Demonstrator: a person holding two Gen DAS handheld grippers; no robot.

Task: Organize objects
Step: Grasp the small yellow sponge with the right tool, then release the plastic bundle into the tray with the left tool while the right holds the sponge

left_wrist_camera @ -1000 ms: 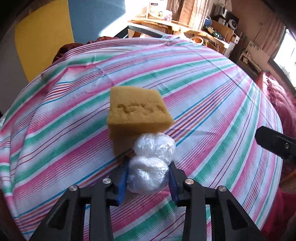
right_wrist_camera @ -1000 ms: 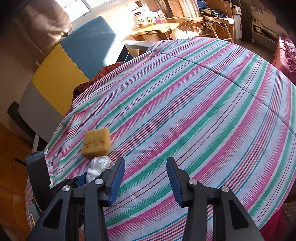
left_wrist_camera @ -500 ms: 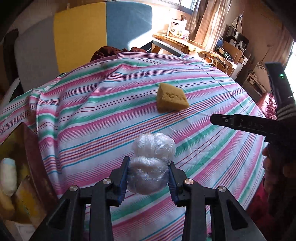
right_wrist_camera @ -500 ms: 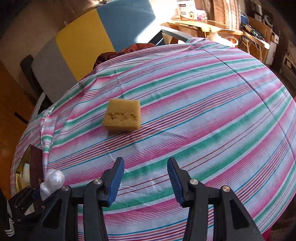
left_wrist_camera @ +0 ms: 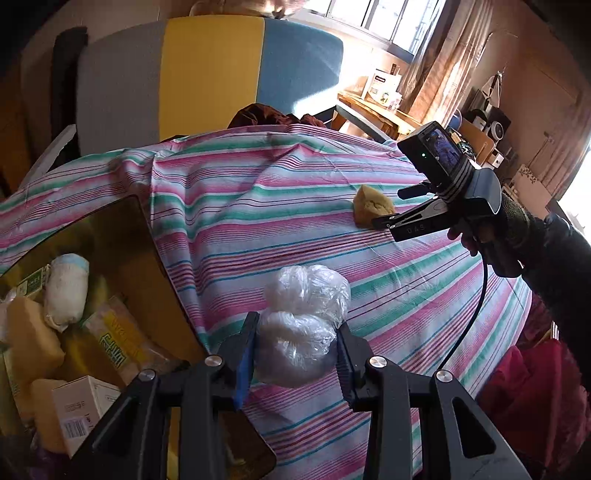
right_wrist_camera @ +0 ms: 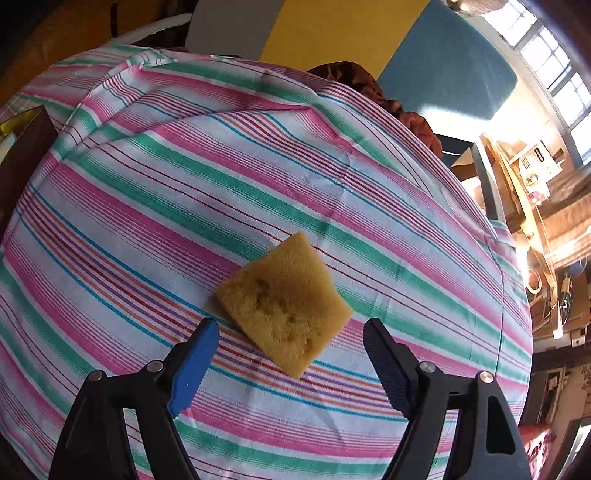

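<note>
Left gripper point(left_wrist_camera: 295, 341) is clenching a plastic-wrapped bundle point(left_wrist_camera: 303, 321) above the striped cloth point(left_wrist_camera: 258, 221), beside an open box point(left_wrist_camera: 122, 236) at left. Farther off, right gripper point(right_wrist_camera: 291, 343) is opening over the sponge point(right_wrist_camera: 284, 301), pads not touching it.

Sponge point(right_wrist_camera: 284, 301) on tablecloth point(right_wrist_camera: 147, 206)

Window point(left_wrist_camera: 388, 22) sunlight glares at upper right; fisheye edges bend, corners perhaps underexposed.
</note>
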